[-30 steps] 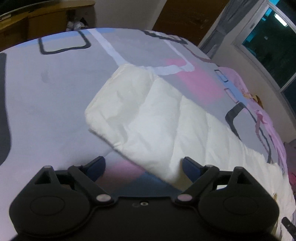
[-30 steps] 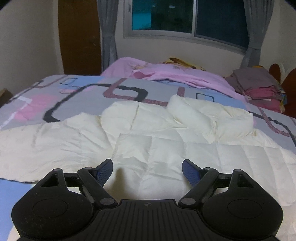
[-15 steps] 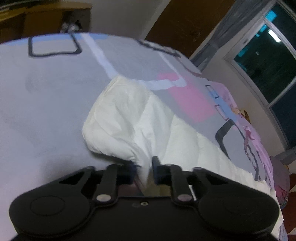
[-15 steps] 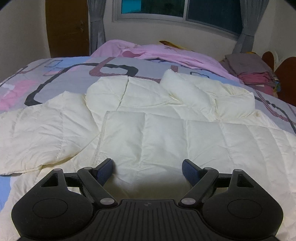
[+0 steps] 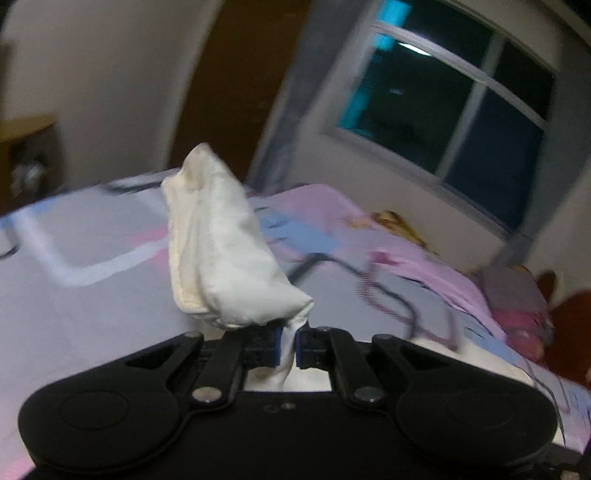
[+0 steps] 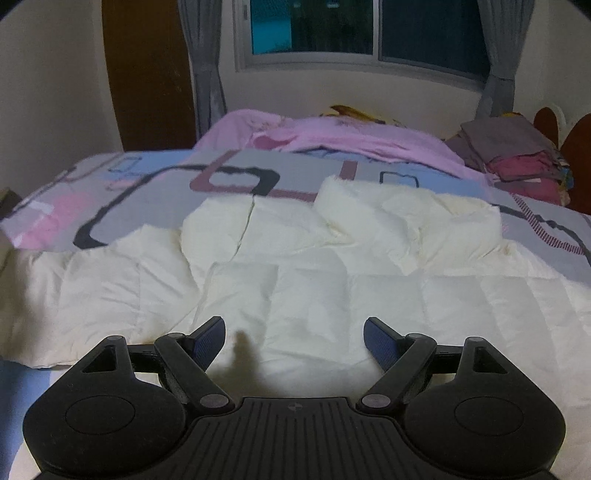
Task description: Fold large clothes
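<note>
A cream quilted down jacket (image 6: 303,280) lies spread across the bed, sleeves out to both sides. My left gripper (image 5: 289,345) is shut on the end of one sleeve (image 5: 225,258), which stands up lifted off the bed in front of the camera. My right gripper (image 6: 294,338) is open and empty, low over the jacket's body near its lower hem. The jacket's lower edge is hidden under the right gripper.
The bed carries a grey, pink and blue patterned cover (image 6: 110,184). A pink blanket (image 6: 332,136) lies bunched at the far side. A stack of folded clothes (image 6: 517,155) sits at the far right. A window (image 6: 369,29) and a brown door (image 6: 147,74) are behind.
My left gripper closed on the sleeve end, then lifted it off the bed and swung toward the window. My right gripper stayed open and shifted slightly over the jacket.
</note>
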A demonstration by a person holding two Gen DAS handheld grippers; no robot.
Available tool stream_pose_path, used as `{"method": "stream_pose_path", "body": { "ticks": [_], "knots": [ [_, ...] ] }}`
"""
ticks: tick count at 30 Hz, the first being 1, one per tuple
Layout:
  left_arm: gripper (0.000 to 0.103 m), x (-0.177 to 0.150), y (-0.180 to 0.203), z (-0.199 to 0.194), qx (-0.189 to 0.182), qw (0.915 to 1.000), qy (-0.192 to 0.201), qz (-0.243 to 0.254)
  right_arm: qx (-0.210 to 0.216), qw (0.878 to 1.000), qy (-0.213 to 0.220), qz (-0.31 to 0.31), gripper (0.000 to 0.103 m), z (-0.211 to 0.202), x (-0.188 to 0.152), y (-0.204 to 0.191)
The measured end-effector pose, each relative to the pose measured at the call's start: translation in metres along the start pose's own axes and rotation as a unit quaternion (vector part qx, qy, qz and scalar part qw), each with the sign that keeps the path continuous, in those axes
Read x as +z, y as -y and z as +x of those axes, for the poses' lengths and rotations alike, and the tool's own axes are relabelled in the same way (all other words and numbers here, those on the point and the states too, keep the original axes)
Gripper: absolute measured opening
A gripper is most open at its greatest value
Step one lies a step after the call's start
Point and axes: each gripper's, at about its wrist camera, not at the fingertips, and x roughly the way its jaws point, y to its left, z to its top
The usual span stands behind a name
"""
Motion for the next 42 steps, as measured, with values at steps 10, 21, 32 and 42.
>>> {"method": "stream_pose_path", "body": {
  "ticks": [10, 21, 32, 42],
  "knots": [
    [0.006, -0.051, 0.183, 0.033, -0.143, 0.9822, -0.043, 0.114, -0.017, 0.999, 0.016, 0.038, 0.081, -0.04, -0.003, 0.089],
    [0.036, -0.162, 0.269, 0.076, -0.152, 0.9366, -0.16, 0.272, -0.052, 0.995, 0.007, 0.09, 0.082, -0.072, -0.027, 0.172],
    [0.08, -0.139, 0.225, 0.018, -0.099, 0.9488, -0.083, 0.288, 0.0, 0.995, 0.018, 0.1, 0.082, -0.075, -0.013, 0.155],
    [0.077, -0.115, 0.12, 0.013, 0.039, 0.9698, -0.078, 0.228, 0.061, 0.993, -0.024, 0.094, 0.081, -0.038, -0.012, 0.105]
  ]
}}
